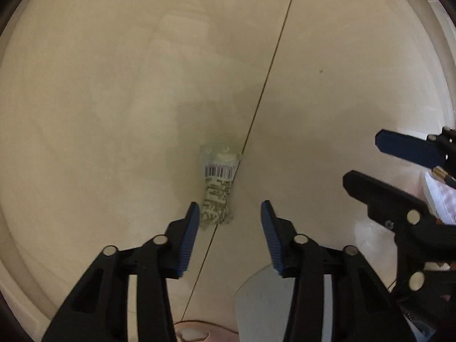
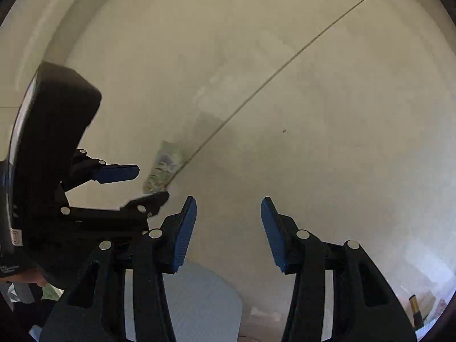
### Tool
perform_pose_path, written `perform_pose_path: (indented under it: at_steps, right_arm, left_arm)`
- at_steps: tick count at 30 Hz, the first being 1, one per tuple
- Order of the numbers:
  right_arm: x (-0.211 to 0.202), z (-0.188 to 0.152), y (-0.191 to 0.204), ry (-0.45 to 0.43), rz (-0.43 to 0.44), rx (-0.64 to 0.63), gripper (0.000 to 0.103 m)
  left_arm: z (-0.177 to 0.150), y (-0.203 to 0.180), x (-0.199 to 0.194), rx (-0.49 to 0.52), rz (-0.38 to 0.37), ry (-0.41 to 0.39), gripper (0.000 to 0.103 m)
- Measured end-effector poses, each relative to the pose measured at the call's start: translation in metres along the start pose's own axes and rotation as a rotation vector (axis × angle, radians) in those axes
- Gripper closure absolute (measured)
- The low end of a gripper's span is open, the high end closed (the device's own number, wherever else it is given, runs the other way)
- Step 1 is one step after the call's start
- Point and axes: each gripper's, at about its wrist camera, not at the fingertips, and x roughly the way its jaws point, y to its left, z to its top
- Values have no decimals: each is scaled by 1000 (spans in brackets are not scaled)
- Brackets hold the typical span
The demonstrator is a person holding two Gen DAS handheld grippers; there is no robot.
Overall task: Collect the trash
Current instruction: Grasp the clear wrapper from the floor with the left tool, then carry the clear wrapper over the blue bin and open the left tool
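Your left tool (image 1: 227,209) hangs with its jaws apart and empty over the crumpled wrapper (image 1: 218,188), which lies flat on the floor (image 1: 85,99) just ahead of its left pad; centre it, then close low, while your right tool (image 2: 228,205), also apart, waits beside it.

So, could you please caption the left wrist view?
Open left tongs poised above a crumpled barcoded wrapper on the tiled floor.
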Motion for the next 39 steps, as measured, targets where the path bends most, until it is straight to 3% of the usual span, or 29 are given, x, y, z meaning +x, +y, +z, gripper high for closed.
perform_pose_path:
  at_steps: [3, 5, 9, 11, 13, 17, 24, 26, 29, 32, 33, 39]
  right_arm:
    - [8, -3, 0, 7, 3, -3, 58]
    - [10, -7, 0, 10, 9, -4, 58]
    - [6, -11, -1, 7, 13, -7, 58]
    - [0, -13, -3, 4, 8, -12, 58]
    - [-12, -20, -2, -3, 9, -6, 58]
    - [-68, -38, 5, -59, 8, 24, 58]
    - [-220, -90, 29, -210, -2, 45, 58]
    - [-244, -109, 33, -209, 8, 60, 58]
    - [-251, -150, 37, -175, 3, 77, 58]
    - [-239, -178, 34, -124, -21, 94, 58]
    - [-232, -190, 32, -107, -29, 110, 58]
    - [-189, -220, 28, -43, -82, 147, 60]
  left_arm:
    - [1, 2, 8, -10, 14, -2, 81]
    - [4, 4, 12, -10, 39, 6, 81]
    - [18, 10, 9, -52, 19, -11, 83]
    - [20, 9, 5, -36, 30, -26, 96]
    - [13, 9, -7, -47, 6, -12, 97]
    - [-4, 4, -76, -45, -25, -82, 97]
    - [-83, 2, -258, -118, -40, -275, 97]
    - [-111, 2, -296, -165, -67, -306, 97]
    - [-151, -7, -318, -235, -93, -310, 97]
    - [-189, -19, -302, -279, -153, -281, 97]
    - [-211, -34, -281, -287, -169, -263, 97]
    - [-243, -70, -217, -332, -226, -149, 97]
